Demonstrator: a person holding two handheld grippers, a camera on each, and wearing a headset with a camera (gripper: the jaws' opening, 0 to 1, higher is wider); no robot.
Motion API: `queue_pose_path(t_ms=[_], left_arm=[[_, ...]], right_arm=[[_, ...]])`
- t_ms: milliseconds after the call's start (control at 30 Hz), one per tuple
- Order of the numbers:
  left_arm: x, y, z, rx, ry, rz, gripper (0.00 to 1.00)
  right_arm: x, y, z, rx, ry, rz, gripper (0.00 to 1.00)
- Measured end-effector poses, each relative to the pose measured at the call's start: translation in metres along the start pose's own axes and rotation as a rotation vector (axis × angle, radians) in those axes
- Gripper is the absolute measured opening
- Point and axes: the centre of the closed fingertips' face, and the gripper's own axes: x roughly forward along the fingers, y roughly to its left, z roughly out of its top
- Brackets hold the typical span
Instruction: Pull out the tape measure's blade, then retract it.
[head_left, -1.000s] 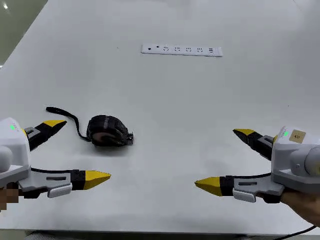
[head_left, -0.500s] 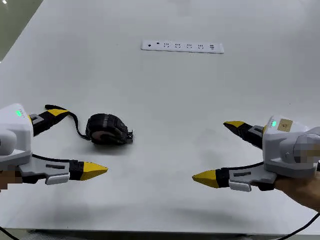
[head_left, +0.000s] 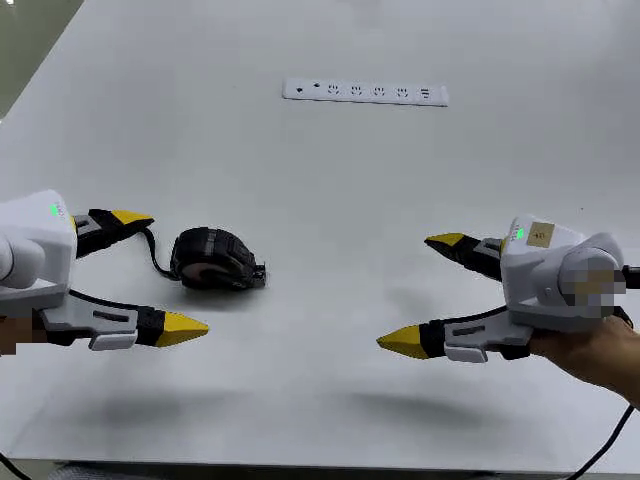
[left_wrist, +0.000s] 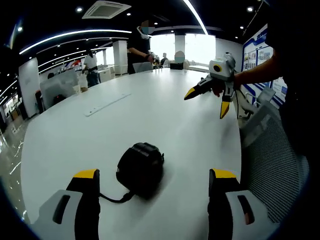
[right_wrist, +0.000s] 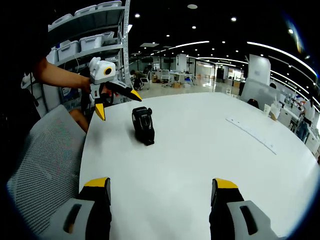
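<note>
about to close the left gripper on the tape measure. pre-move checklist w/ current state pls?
1. Jaws of left gripper apart: ok, wide open.
2. Jaws of right gripper apart: ok, wide open, holding nothing.
3. Lined up on tape measure: ok, it lies on the table ahead of the left gripper, between its jaw lines, ungripped.
4. Retracted at start: ok, only the hook shows, at the case end facing the right gripper.
5. Clearance of strap from left jaws: cannot tell, it trails toward one jaw.
6. Path from right gripper to hook: ok, bare table between.
</note>
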Motion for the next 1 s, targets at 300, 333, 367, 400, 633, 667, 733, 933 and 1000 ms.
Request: queue_pose_path(t_ms=[300,333,367,400,633,667,733,933,1000], left_arm=[[0.006,0.008,-0.002,0.062,0.041,-0.046,0.76],[0.007,0.009,-0.002,0.063,0.047,-0.053,0.75],[0.007,0.009,-0.003,0.067,0.054,-0.058,0.74],[0.008,0.011,-0.004,0.077,0.062,-0.061,0.74],[0.011,0.017,-0.009,0.109,0.101,-0.091,0.69],[0.012,0.017,-0.010,0.111,0.104,-0.095,0.68],[0.012,0.018,-0.011,0.119,0.113,-0.104,0.66],[0.014,0.020,-0.014,0.144,0.135,-0.124,0.62],[0.016,0.020,-0.015,0.153,0.146,-0.132,0.60]], right_arm=[[0.015,-0.003,0.005,-0.066,0.015,0.047,0.73],[0.016,-0.003,0.005,-0.068,0.019,0.051,0.72],[0.018,-0.003,0.005,-0.070,0.022,0.055,0.71],[0.020,-0.002,0.006,-0.077,0.022,0.065,0.71],[0.034,-0.002,0.009,-0.121,0.035,0.102,0.66],[0.036,-0.002,0.010,-0.124,0.036,0.105,0.65],[0.040,-0.003,0.012,-0.127,0.039,0.113,0.65],[0.051,-0.001,0.017,-0.159,0.044,0.137,0.61],[0.055,-0.001,0.018,-0.166,0.046,0.145,0.61]])
